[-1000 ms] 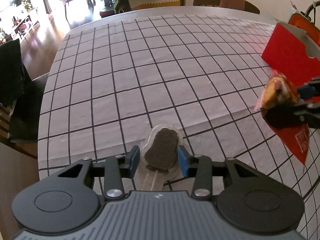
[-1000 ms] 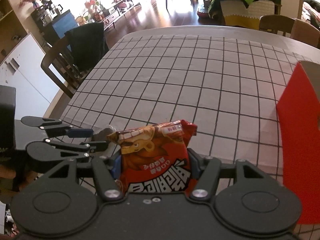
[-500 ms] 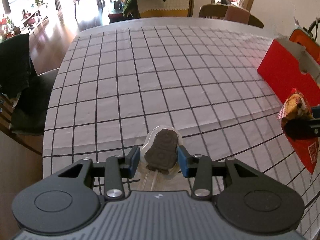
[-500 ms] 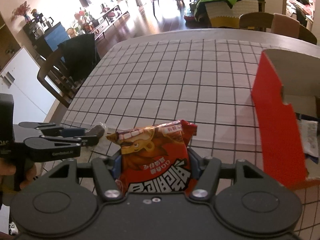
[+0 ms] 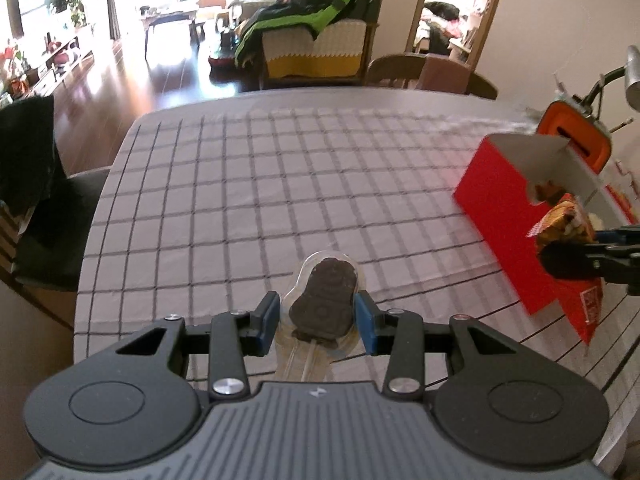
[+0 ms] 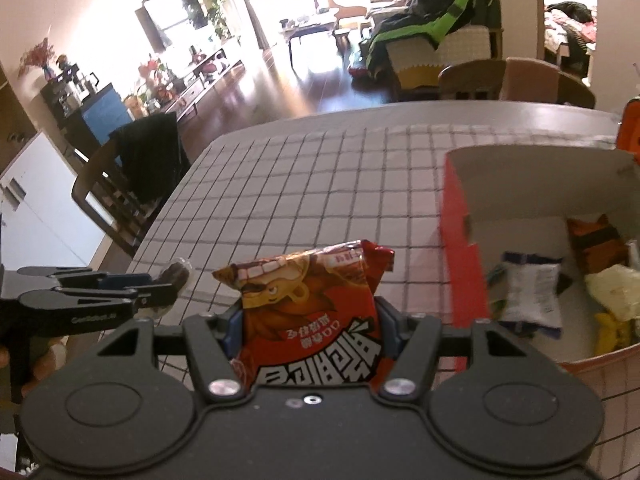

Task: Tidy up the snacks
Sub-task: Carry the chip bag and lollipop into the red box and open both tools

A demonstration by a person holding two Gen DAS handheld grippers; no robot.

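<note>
Snack packet (image 6: pixel 310 312) clamped in my right gripper (image 6: pixel 312 322), chocolate lolly (image 5: pixel 323 305) in left gripper (image 5: pixel 318 322); carry packet right, over red box (image 6: pixel 460 240) wall, release inside.

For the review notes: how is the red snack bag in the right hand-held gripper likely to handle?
The red snack bag is probably light and soft: its sides pinch in between the right hand-held gripper pads. The glossy film looks slippery, so it might slide in a loose grip. Its free top stands up unsupported, so it seems puffed rather than floppy.
</note>
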